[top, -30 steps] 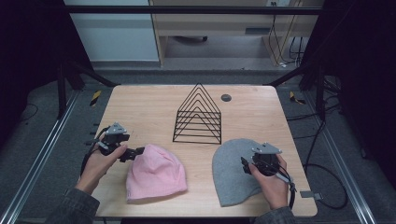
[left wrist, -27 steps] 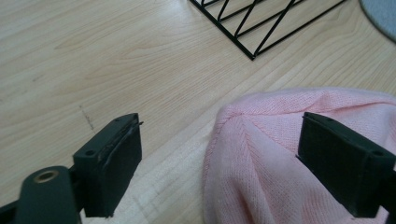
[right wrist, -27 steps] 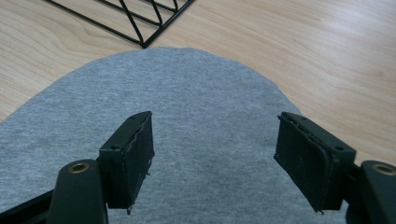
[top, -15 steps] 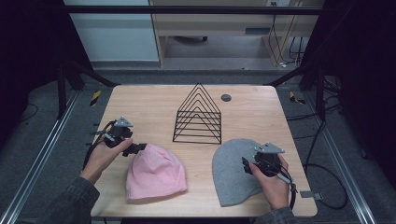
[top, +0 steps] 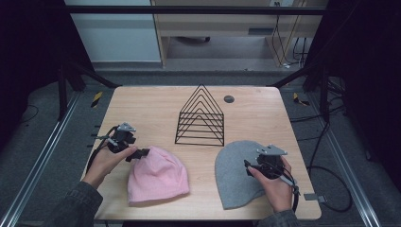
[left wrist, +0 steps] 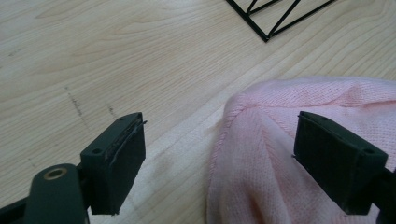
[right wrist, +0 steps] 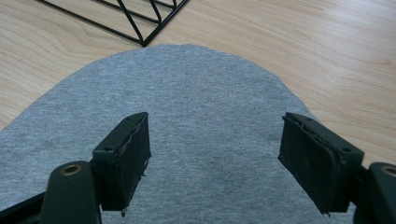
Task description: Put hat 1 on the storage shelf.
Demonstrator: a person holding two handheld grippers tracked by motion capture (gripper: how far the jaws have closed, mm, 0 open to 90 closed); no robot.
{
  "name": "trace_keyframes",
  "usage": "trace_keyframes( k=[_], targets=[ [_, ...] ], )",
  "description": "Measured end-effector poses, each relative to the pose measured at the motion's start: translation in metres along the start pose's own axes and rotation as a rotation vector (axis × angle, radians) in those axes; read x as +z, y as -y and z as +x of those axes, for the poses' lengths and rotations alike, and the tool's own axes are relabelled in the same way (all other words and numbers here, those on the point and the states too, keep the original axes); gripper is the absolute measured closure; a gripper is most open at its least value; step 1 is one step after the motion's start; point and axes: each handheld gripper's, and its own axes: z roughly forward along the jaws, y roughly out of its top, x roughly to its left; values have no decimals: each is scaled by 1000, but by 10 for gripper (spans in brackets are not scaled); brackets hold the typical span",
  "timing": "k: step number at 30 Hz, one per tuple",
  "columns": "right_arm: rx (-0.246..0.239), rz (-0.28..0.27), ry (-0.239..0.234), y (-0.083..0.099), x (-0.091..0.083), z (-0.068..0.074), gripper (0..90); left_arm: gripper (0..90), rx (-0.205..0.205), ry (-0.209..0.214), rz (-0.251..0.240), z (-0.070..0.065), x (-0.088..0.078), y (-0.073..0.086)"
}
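since a second ago the left gripper (top: 142, 153) has edged onto the pink beanie (top: 158, 176) crown, jaws narrowing slightly yet wide and empty. right gripper (top: 249, 166) hovers agape over the grey beanie (top: 236, 172) on the tabletop (top: 151, 101). pinch both layers squarely.

Dim, soft overhead light; dark surroundings; slightly blurred close-ups.

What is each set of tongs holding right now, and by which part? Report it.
Nothing is held. The left tongs stand open around the pink beanie's top edge; the right tongs stand open over the grey beanie.
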Motion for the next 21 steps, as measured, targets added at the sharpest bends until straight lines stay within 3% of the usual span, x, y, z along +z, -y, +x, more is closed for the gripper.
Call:
trace_keyframes(
  k=[14, 19, 21],
  targets=[
    [4, 7, 2, 1, 0, 0, 334, 294, -11, -12, 12, -4, 9, 1],
    [9, 15, -2, 1, 1, 1, 336, 337, -22, 1, 8, -2, 12, 4],
    [11, 17, -5, 1, 1, 1, 336, 339, -31, 31, 15, -4, 16, 5]
  ],
)
